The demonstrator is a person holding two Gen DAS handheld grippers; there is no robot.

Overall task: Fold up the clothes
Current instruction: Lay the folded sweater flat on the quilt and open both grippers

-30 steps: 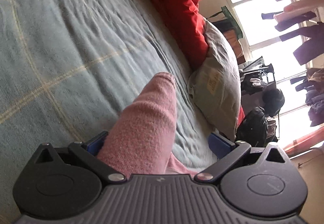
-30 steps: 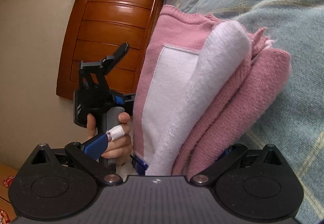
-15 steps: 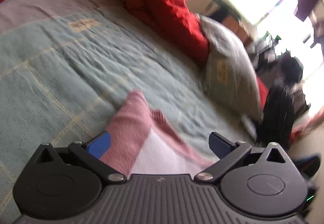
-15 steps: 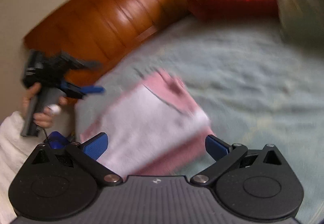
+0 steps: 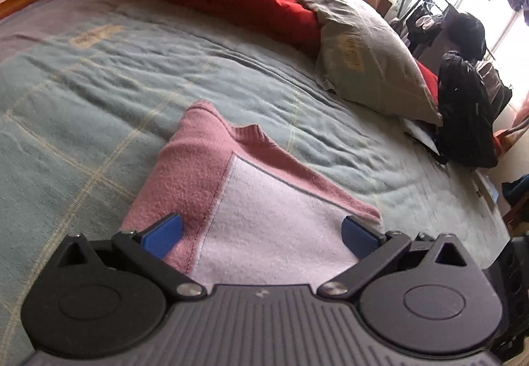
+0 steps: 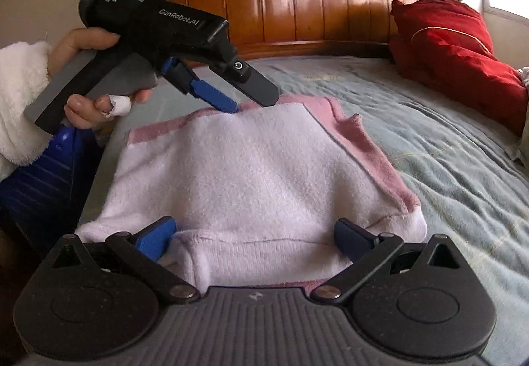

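While the folded pink sweater lies flat near the bed's front edge, both tongs stand released over it: the right gripper at its near hem, the left gripper, marked "GenRobot.AI" and "DAS", touching its far edge.

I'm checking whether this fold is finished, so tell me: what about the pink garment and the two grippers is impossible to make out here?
- Pink garment, right wrist view: its near edge is hidden under the right gripper body.
- Layers beneath the top one: covered by it in both views.
- Left gripper, right wrist view: whether its fingers touch the fabric is unclear.
- Blanket label, left wrist view: too small to read.
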